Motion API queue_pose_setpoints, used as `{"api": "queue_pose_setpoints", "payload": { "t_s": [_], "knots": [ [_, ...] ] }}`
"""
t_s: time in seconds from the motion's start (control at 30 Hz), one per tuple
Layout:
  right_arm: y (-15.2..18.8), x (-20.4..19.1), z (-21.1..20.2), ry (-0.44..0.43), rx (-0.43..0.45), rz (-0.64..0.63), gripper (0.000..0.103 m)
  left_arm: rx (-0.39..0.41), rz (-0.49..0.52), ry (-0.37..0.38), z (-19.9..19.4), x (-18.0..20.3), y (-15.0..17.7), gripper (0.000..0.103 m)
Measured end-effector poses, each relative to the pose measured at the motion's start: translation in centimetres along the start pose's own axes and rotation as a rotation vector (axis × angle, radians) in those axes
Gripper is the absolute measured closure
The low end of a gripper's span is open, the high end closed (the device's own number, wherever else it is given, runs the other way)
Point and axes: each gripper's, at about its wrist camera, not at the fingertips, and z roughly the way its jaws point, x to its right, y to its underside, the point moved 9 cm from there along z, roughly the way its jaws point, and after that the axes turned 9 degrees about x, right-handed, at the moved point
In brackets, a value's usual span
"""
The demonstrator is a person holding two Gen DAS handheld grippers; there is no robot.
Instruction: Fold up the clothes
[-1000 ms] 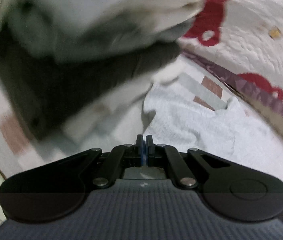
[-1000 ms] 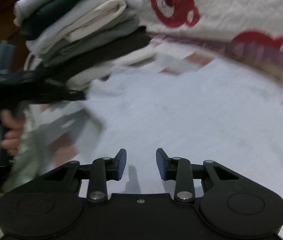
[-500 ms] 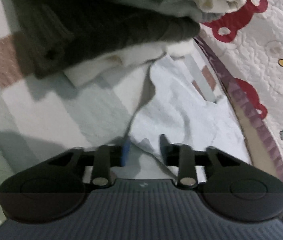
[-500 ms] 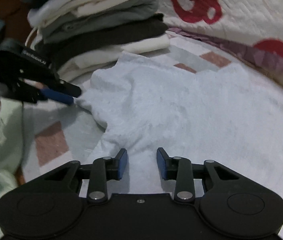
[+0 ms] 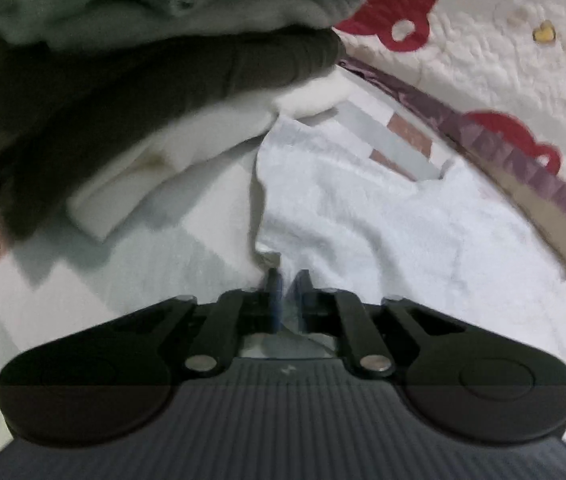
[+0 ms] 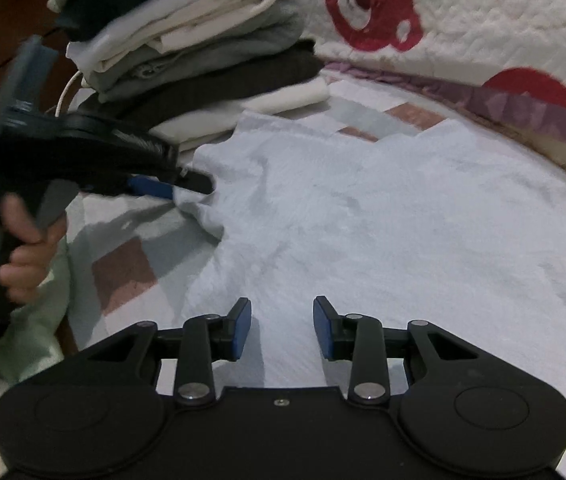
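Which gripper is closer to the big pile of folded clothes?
Left. The left gripper pinches the white garment just below the pile; the right gripper hovers open, farther back.

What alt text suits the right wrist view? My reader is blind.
The left gripper pinches the edge of a pale blue textured garment spread on a bed, while the right gripper hovers open above it. A stack of folded clothes stands behind.

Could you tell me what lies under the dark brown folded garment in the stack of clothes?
Under the dark brown garment lies a folded white garment, which rests on the checked bedcover. Anything further beneath the stack is covered.
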Motion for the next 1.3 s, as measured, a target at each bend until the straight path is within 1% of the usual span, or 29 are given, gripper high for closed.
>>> {"api": "queue_pose_setpoints", "payload": {
  "t_s": [0.07, 0.13, 0.23, 0.33, 0.43, 0.47, 0.53, 0.57, 0.63, 0.67, 0.7, 0.77, 0.8, 0.87, 0.9, 0.97, 1.0, 1.03, 1.1, 1.13, 1.27, 1.3],
  "knots": [
    [-0.2, 1.0, -1.1, 0.031, 0.028, 0.0, 0.063, 0.028, 0.006, 0.019, -0.3, 0.4, -0.5, 0.097],
    [-0.6, 2.6, -2.1, 0.061, 0.051, 0.032, 0.062, 0.095, 0.07, 0.047, -1.5, 1.8, -1.6, 0.097],
    [-0.7, 4.9, -3.2, 0.094, 0.065, 0.093, 0.062, 0.176, 0.182, 0.115, -3.3, 5.2, -2.8, 0.097],
    [-0.3, 7.3, -4.3, 0.145, 0.07, 0.13, 0.062, 0.195, 0.235, 0.258, -5.2, 9.7, -2.7, 0.097],
    [0.3, 9.5, -5.6, 0.189, 0.068, 0.173, 0.062, 0.07, 0.208, 0.409, -5.7, 14.5, 0.4, 0.097],
    [0.5, 10.3, -6.0, 0.205, 0.066, 0.188, 0.062, 0.017, 0.231, 0.425, -5.4, 15.5, 2.0, 0.096],
    [1.0, 11.7, -6.8, 0.234, 0.056, 0.215, 0.062, -0.089, 0.291, 0.441, -4.5, 17.2, 5.4, 0.095],
    [1.3, 12.2, -7.0, 0.247, 0.048, 0.226, 0.062, -0.133, 0.305, 0.436, -4.1, 17.1, 6.5, 0.095],
    [1.6, 12.7, -7.1, 0.251, 0.039, 0.244, 0.062, -0.215, 0.326, 0.421, -3.5, 16.4, 8.6, 0.091],
    [1.8, 12.8, -7.2, 0.252, 0.035, 0.253, 0.062, -0.249, 0.309, 0.427, -3.3, 15.9, 8.9, 0.086],
    [1.9, 13.0, -7.2, 0.253, 0.03, 0.262, 0.062, -0.281, 0.285, 0.436, -3.3, 15.3, 9.0, 0.084],
    [1.6, 12.6, -7.0, 0.229, 0.028, 0.261, 0.062, -0.319, 0.23, 0.459, -3.9, 14.1, 8.8, 0.073],
    [1.2, 12.2, -6.8, 0.21, 0.031, 0.258, 0.062, -0.326, 0.21, 0.471, -4.2, 13.5, 8.4, 0.07],
    [0.0, 11.1, -6.3, 0.161, 0.045, 0.265, 0.062, -0.316, 0.187, 0.484, -4.9, 12.7, 7.5, 0.063],
    [-0.7, 10.6, -6.0, 0.136, 0.053, 0.268, 0.062, -0.305, 0.18, 0.49, -5.3, 12.3, 6.9, 0.062],
    [-2.3, 9.2, -5.3, 0.087, 0.064, 0.262, 0.056, -0.274, 0.18, 0.491, -5.8, 11.8, 5.7, 0.059],
    [-3.1, 8.3, -4.9, 0.061, 0.066, 0.252, 0.049, -0.269, 0.211, 0.484, -5.9, 11.5, 5.3, 0.058],
    [-3.6, 7.3, -4.5, 0.046, 0.059, 0.225, 0.045, -0.267, 0.248, 0.477, -6.0, 11.2, 5.1, 0.058],
    [-4.4, 5.3, -3.6, 0.02, 0.042, 0.164, 0.041, -0.251, 0.342, 0.412, -5.3, 11.1, 4.7, 0.058],
    [-4.5, 4.3, -2.8, 0.025, 0.024, 0.117, 0.04, -0.234, 0.389, 0.37, -5.2, 10.8, 4.7, 0.057],
    [-4.2, 2.1, 0.9, 0.056, -0.045, -0.019, 0.04, -0.204, 0.415, 0.347, -4.2, 10.5, 5.0, 0.057],
    [-4.0, 2.0, 1.6, 0.061, -0.054, -0.027, 0.04, -0.168, 0.421, 0.34, -4.1, 10.2, 4.7, 0.057]
  ]
}}
